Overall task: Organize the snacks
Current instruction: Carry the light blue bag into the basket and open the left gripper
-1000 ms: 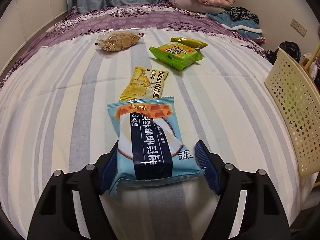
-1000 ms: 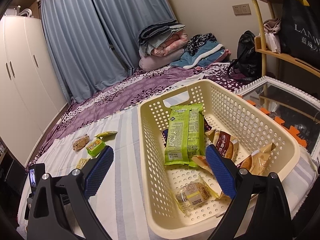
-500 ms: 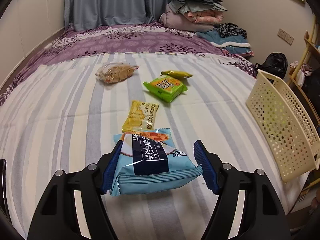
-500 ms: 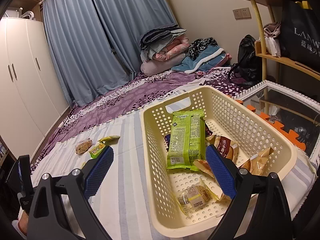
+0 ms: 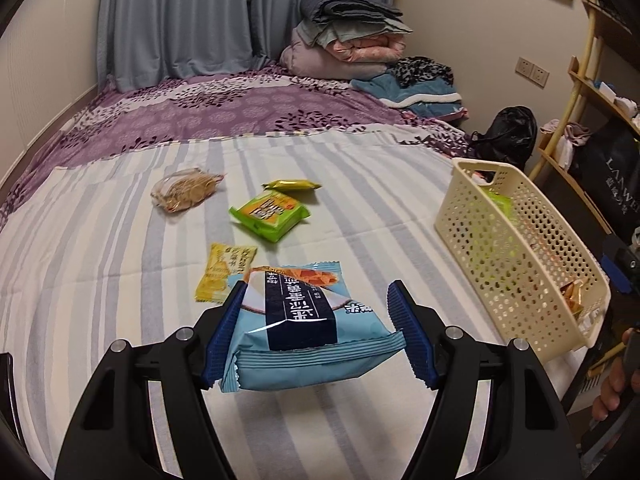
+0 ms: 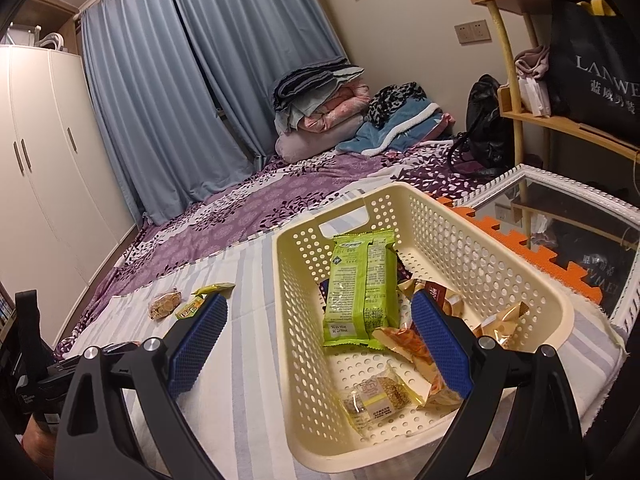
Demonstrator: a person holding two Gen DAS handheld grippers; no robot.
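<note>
The left tongs (image 5: pixel 316 332) pinch the light, puffy blue snack packet (image 5: pixel 304 320) by its sides above the near bed (image 5: pixel 100 248); its crinkly film looks slippery. The right tongs (image 6: pixel 316 344) hang wide open over the basket (image 6: pixel 400 196), empty.

Folded blankets (image 6: pixel 320 96) by curtains (image 6: pixel 192 80); black bag (image 5: pixel 505 132) nr shelf (image 6: pixel 560 120).

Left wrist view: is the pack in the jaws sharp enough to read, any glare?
Left wrist view: blue snack pack sharp, print legible but upside down, faint sheen on its crease; bed stripes bow from fisheye. Right wrist view: basket evenly lit, mirror beside it shows reflections.
</note>
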